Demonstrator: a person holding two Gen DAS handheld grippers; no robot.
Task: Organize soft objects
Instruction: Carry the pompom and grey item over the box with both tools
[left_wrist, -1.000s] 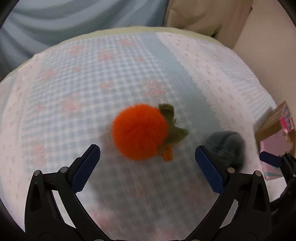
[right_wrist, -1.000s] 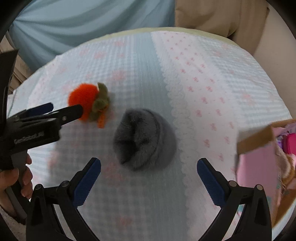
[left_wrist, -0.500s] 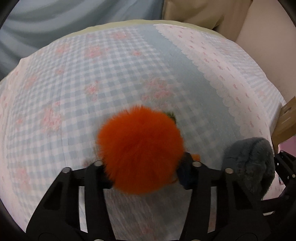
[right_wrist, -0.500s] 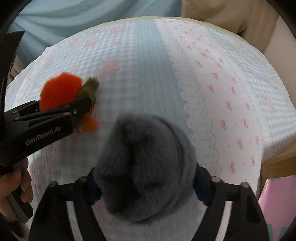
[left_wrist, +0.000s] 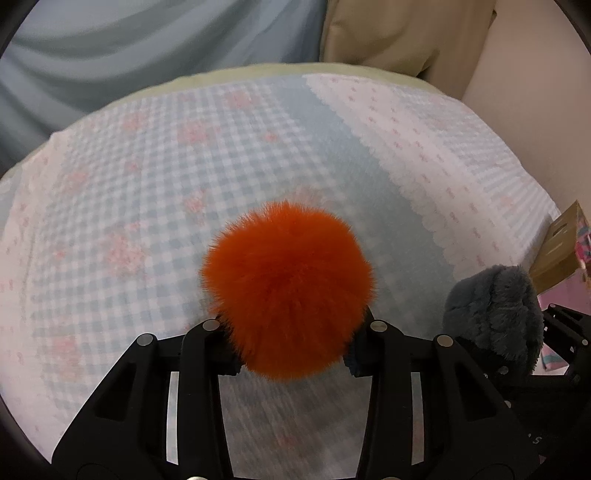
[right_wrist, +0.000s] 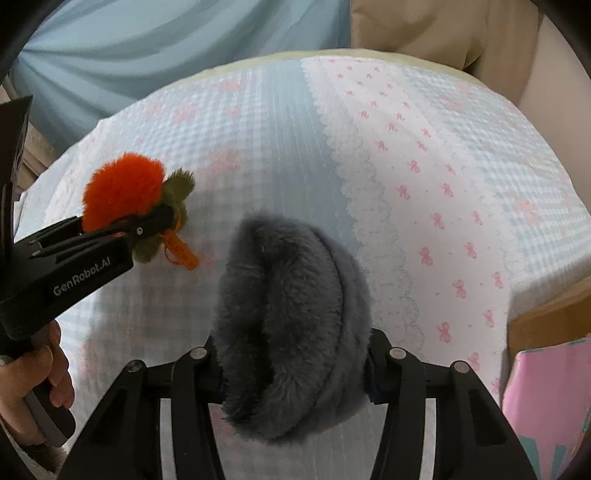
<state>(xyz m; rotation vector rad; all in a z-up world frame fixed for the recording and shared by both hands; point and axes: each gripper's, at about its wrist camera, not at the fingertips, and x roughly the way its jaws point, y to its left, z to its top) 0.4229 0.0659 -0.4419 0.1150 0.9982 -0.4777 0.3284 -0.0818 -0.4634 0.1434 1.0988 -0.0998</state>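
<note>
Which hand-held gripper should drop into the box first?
Right, likely. The right hand-held gripper, shut on the grey plush, is nearer the cardboard box; the left holds the orange pompom farther away.

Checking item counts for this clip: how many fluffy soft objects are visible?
2. The orange pompom is clamped in the left gripper; the grey furry piece is clamped in the right gripper. More may sit hidden inside the cardboard box at right.

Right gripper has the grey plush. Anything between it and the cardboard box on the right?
Nothing visible. The right gripper is shut on the grey plush; only bare bedspread lies between it and the cardboard box at the right edge. The left gripper, holding the orange pompom, is off to the other side.
</note>
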